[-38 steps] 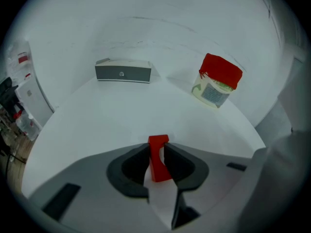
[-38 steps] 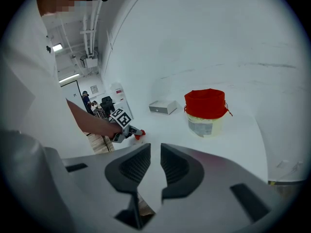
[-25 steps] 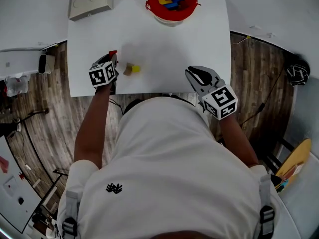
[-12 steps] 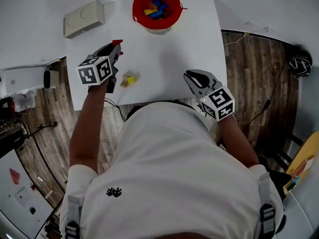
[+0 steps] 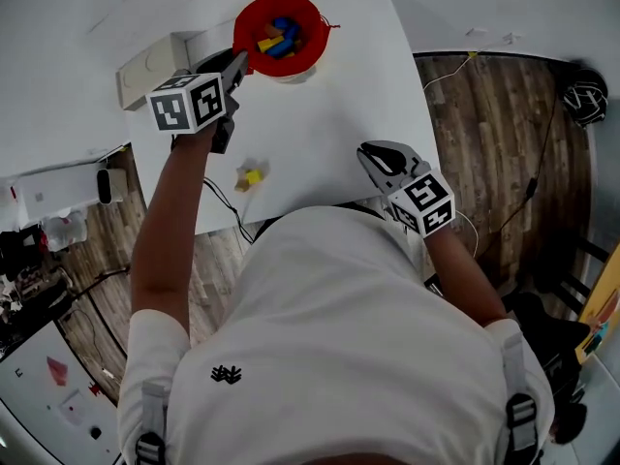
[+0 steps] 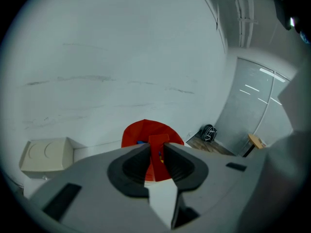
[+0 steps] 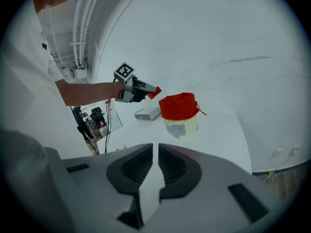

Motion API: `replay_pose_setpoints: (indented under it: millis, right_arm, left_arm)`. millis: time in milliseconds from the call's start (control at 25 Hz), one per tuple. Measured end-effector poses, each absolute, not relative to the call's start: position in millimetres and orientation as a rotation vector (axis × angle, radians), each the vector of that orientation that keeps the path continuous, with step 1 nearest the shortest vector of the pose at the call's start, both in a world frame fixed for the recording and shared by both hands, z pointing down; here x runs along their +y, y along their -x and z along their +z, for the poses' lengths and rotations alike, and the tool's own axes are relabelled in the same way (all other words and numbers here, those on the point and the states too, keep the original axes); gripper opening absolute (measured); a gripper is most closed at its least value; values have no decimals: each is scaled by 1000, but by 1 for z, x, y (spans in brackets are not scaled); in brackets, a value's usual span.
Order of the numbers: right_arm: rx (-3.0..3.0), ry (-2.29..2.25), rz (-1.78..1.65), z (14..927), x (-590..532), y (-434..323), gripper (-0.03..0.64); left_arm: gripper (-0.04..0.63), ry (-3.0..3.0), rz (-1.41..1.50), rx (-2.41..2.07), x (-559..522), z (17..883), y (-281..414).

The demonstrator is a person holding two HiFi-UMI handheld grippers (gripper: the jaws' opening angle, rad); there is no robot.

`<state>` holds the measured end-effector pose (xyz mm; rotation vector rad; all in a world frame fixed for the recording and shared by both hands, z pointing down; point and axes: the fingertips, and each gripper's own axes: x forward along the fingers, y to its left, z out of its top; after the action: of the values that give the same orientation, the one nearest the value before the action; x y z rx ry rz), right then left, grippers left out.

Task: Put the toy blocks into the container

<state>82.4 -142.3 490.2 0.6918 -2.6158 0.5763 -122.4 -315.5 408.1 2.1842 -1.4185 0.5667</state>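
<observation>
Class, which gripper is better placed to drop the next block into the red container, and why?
Left. The left gripper holds a red block in its fingers right beside the red container. The right gripper is empty, at the near edge of the table.

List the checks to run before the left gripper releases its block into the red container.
1. Grip: the left gripper clamps the red block: ok.
2. Block over the opening: it sits at the rim of the red container, short of the opening: not ok.
3. Room inside: a few blocks, not full: ok.
4. Right gripper clear of the path, empty: ok.
5. Table cleared: two blocks are left: not ok.
</observation>
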Motion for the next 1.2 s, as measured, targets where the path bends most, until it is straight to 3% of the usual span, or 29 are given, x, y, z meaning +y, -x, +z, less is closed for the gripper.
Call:
replay_pose_setpoints:
  millis: [440, 1200]
  right_arm:
    - [-2605, -771, 651, 495, -149, -101, 35]
    - [-2562, -824, 730, 511, -157, -119, 35]
  left_arm:
    - [91, -2141, 850, -1297, -389, 458, 85]
    - [92, -2019, 1482, -1048, -411, 515, 71]
